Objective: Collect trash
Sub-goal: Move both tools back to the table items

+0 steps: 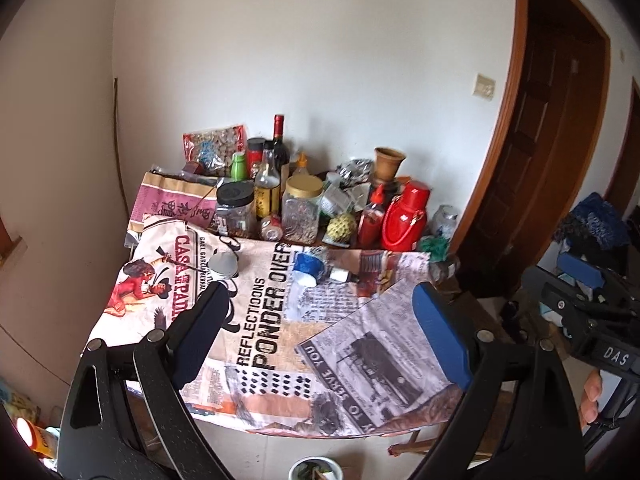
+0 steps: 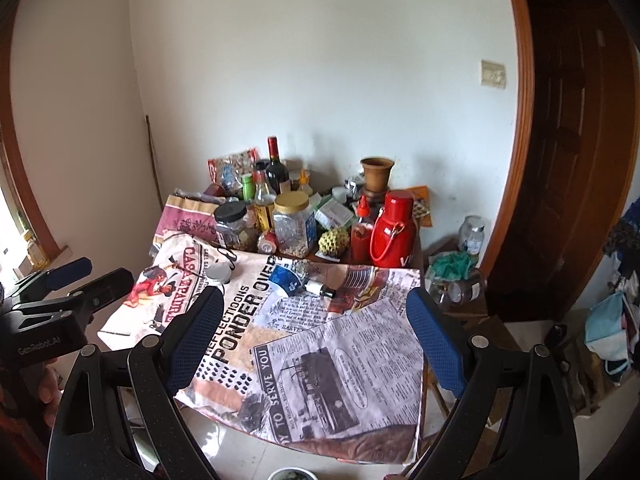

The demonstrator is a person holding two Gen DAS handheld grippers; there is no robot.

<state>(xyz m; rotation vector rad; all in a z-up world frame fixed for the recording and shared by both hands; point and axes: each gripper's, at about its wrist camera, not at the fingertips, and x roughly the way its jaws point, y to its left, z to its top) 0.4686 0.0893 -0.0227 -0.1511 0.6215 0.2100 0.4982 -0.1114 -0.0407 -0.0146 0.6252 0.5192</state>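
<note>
Approaching, I had both hand-held grippers, left (image 1: 320, 312) and right (image 2: 316, 320), wide open and empty; the crushed blue cup (image 2: 285, 279) lay ahead mid-bench, long axis leftward, equally near both.

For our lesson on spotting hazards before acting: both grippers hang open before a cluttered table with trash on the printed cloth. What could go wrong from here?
1. The crushed blue-and-white paper cup and the small white bottle with a dark cap lie close together; open jaws of the right gripper might catch both or knock one away.
2. Reaching too far could topple the red flask with a handle or the gold-lidded clear jar.
3. Dragging could pull the loose newspaper-print tablecloth.
</note>
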